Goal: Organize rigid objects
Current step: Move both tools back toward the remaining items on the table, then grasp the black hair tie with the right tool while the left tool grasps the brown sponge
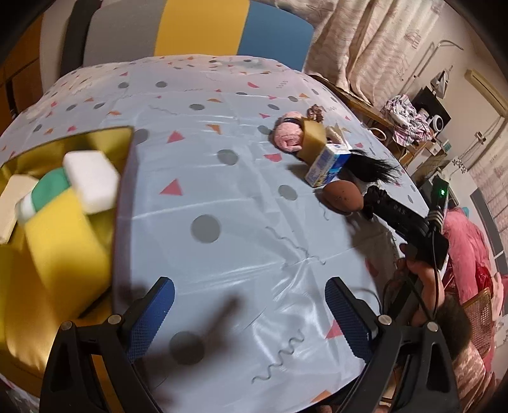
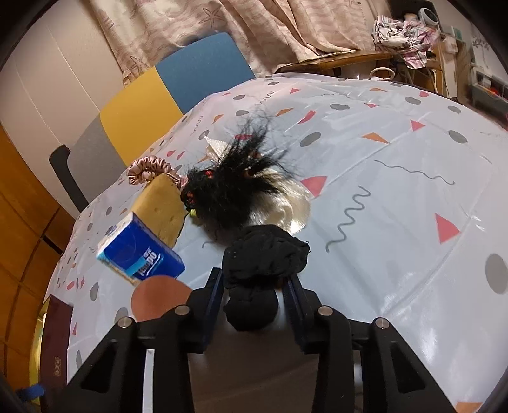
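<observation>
Left gripper (image 1: 249, 313): jaws spread wide with nothing between them, hovering over bare tablecloth near the table's front edge.

Right gripper (image 2: 252, 297): jaws pulled in around a bunched black cloth (image 2: 263, 263), looks like a sock or stocking. Both blue pads sit right at its sides, so it's pretty much got hold of it. The cloth's lower end hangs down between the jaws.

Table (image 1: 241, 222): covered in a light blue plastic cloth with grey dots, pink and orange triangles and squiggles.

Box (image 1: 122, 203): at the table's left side, gold lining, dark rim. Inside there's a white block (image 1: 90, 179), a yellow sponge (image 1: 60, 241) and a green and white piece (image 1: 44, 197), all a bit blurry.

Pile on the table: a blue tissue pack (image 2: 139, 254) leaning against a tan sponge block (image 2: 163, 209), a brown round thing (image 2: 155, 297) just in front of the pack, a black furry item (image 2: 231, 190) lying over something pale and shiny, and a pink satin scrunchie (image 2: 147, 168) behind the sponge.

Pink fuzzy thing (image 1: 287, 135): sits just left of the sponge block in the left wrist view, can't tell what it is exactly.

Person: a hand (image 1: 419, 270) on the right gripper's black handle at the table's right edge.

Background: a chair (image 1: 197, 28) with grey, yellow and blue panels, and curtains (image 2: 254, 22).
</observation>
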A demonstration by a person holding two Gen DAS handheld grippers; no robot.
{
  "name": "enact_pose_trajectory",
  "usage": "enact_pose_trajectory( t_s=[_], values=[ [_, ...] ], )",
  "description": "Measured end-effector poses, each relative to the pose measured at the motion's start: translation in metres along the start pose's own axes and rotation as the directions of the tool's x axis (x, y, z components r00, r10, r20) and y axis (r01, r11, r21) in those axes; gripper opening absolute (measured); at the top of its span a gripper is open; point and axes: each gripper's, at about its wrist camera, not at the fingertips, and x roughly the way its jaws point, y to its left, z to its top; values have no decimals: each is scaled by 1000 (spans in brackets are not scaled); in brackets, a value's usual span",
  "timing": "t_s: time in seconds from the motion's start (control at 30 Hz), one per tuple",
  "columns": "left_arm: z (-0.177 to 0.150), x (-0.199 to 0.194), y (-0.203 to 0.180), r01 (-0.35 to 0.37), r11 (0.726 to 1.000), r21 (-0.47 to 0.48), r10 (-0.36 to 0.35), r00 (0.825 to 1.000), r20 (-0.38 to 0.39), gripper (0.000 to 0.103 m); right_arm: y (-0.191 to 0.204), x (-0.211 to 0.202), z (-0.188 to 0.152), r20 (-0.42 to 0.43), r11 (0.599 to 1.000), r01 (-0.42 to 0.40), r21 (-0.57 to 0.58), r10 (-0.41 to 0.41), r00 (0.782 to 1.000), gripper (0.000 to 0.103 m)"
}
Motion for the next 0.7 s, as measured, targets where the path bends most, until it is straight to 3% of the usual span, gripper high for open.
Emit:
enact_pose_trajectory(
  t_s=[0.2, 0.43, 0.7],
  values=[
    [17, 20, -28, 11, 999, 46, -10, 1000, -15, 97, -9, -16, -16, 25, 1000, -9, 14, 9, 1000, 39],
    [48, 57, -77, 43, 993, 111, -38, 998, -40, 98, -23, -21, -23, 72, 997, -33, 73, 28, 997, 24],
    [87, 119, -123, 83, 991, 103, -75, 994, -75, 98, -31, -21, -25, 87, 990, -81, 111, 71, 994, 24]
  ],
)
